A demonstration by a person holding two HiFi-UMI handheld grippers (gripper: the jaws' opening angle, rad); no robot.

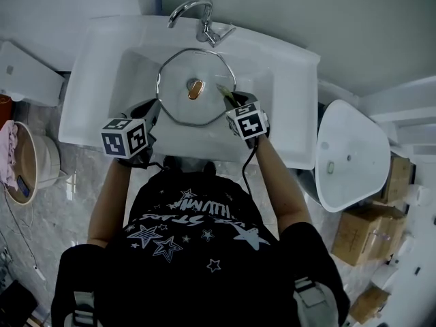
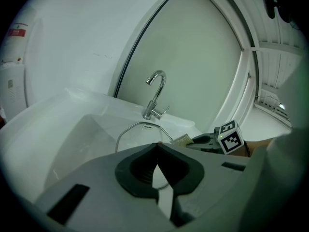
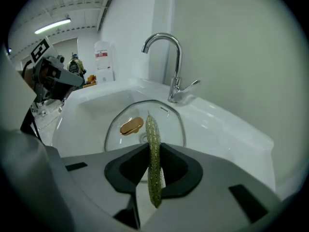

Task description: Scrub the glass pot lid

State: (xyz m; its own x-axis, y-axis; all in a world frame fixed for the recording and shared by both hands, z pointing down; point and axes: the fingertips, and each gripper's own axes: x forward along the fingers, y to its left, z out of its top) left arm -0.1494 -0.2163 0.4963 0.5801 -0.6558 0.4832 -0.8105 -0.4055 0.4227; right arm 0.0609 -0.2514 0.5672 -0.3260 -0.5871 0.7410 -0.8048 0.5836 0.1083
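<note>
Both clenched: left gripper (image 2: 155,148) pins the round glass pot lid (image 1: 182,70); right gripper (image 3: 154,146) should lay its pinched thin green scouring pad (image 3: 152,127) flat.

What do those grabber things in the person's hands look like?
The grey left gripper and right gripper each have dark pads and a white cube with black square markers. A black cable trails from the right one. The person wears a black short-sleeved star-print T-shirt.
</note>
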